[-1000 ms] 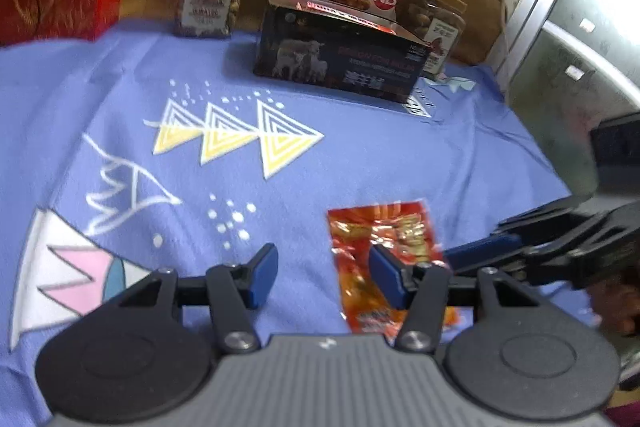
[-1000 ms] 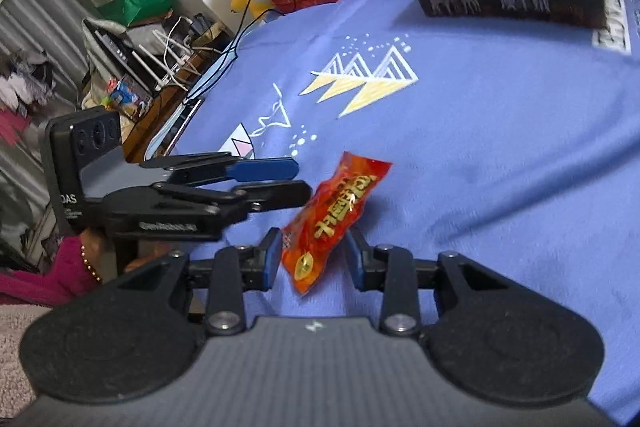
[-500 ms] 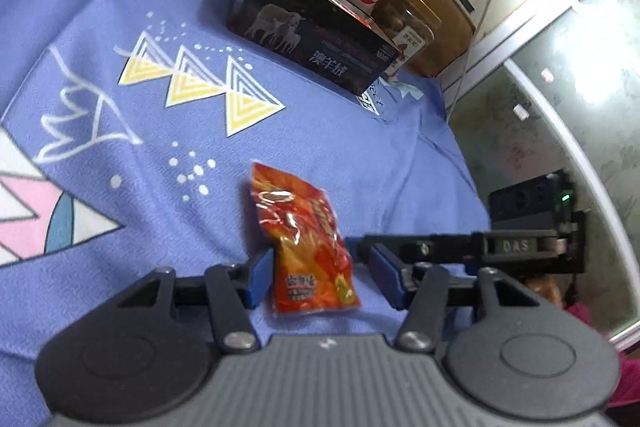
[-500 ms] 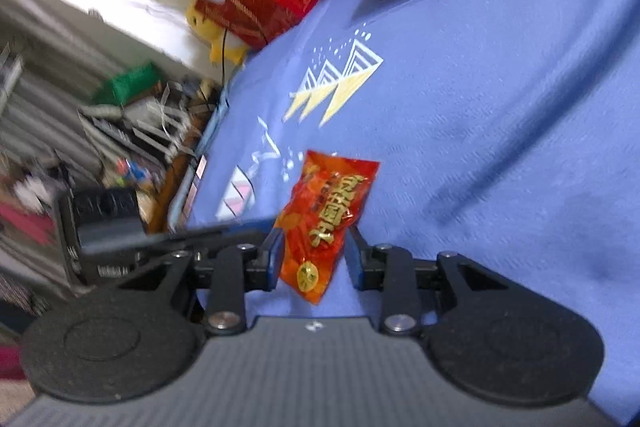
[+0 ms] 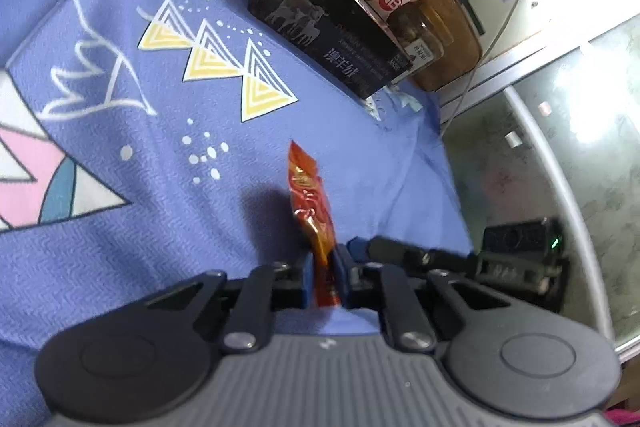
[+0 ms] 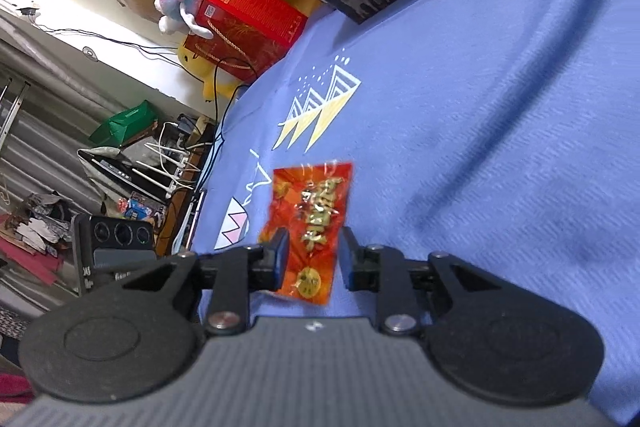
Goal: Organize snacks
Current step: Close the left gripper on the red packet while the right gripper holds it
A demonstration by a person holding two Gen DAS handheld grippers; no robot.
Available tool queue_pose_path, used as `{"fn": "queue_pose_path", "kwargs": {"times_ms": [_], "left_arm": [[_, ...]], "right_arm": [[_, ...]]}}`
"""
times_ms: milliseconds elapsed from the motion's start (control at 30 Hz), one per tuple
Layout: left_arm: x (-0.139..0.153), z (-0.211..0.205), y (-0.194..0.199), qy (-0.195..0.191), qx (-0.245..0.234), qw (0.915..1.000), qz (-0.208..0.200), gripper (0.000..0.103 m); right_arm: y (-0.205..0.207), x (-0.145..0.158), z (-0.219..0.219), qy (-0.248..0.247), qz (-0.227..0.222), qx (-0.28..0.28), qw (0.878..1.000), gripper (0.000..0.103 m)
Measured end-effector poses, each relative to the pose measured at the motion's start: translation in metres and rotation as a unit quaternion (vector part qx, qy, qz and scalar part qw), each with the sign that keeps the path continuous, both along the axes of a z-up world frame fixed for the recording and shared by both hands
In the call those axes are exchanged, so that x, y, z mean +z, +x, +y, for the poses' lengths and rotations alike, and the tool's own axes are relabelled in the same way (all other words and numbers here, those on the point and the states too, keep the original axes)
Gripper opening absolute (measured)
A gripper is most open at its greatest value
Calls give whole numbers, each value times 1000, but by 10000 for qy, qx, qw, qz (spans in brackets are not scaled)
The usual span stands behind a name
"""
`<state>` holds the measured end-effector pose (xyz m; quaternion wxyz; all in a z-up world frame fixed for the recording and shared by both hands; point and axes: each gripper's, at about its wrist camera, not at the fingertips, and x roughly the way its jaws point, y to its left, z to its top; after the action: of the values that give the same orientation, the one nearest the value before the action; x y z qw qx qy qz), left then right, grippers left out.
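Partly hidden between left tongs [image 5: 324, 267]: red snack packet's [image 5: 310, 203] lower end.

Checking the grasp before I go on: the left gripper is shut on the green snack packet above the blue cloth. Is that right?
Not quite: the snack packet is red and orange, not green, as the left wrist view shows. The rest holds: the left gripper is shut on its near end, above the blue cloth.
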<state>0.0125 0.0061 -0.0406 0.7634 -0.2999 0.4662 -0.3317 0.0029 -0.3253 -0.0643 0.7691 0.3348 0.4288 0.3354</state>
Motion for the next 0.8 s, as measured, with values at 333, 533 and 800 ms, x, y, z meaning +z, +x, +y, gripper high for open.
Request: {"fn": "queue_pose_path", "kwargs": {"times_ms": [333,533,800], "left_arm": [[-8,22,-3,-1294,-137,9913,175,10],[4,23,-11,-738,55,9972,-110,17],[16,-4,-25,136,-283,9983,-497,36]], "right_arm": [[-5,-7,6,521,-71,0,9986,44],[-17,-14,11,1084,-63,-31,9941,16],[-54,8,9,661,-731,-401,9943,7]]}}
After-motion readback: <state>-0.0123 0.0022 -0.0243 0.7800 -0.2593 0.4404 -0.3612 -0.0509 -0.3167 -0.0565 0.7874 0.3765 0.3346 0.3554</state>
